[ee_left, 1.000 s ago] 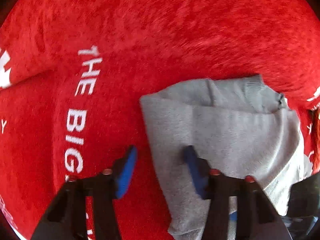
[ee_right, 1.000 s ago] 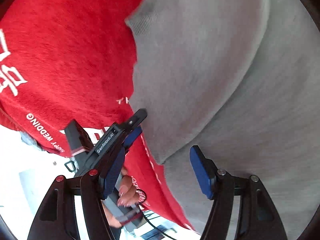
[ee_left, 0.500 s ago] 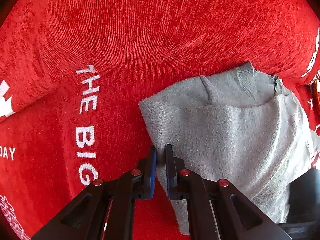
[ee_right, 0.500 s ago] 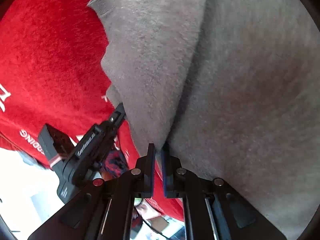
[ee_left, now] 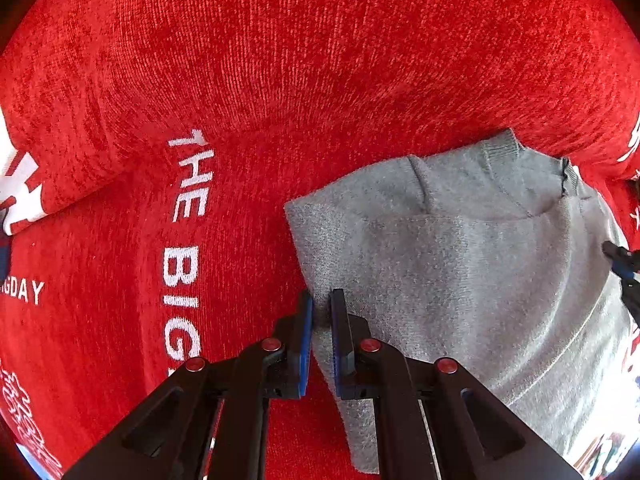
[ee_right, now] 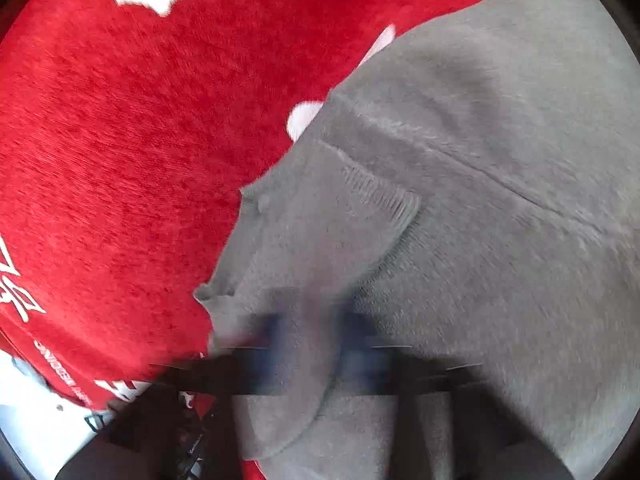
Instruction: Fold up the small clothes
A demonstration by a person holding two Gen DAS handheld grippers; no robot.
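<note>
Grey garment lies on red cloth (white lettering). Left tongs clenched on its left edge. Right tongs, heavily blurred, have just been closing, apparently pinching a grey fold

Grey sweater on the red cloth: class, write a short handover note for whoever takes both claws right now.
Left claw: shut on the grey sweater, pinching its left edge.
Right claw: blurred; shut on a fold of the same sweater.
The sweater lies on the red cloth, which carries white lettering, with one sleeve already folded across the body.
Left to do: probably carry the gripped edges over, flatten the fold, then release. Treat that as a guess.
</note>
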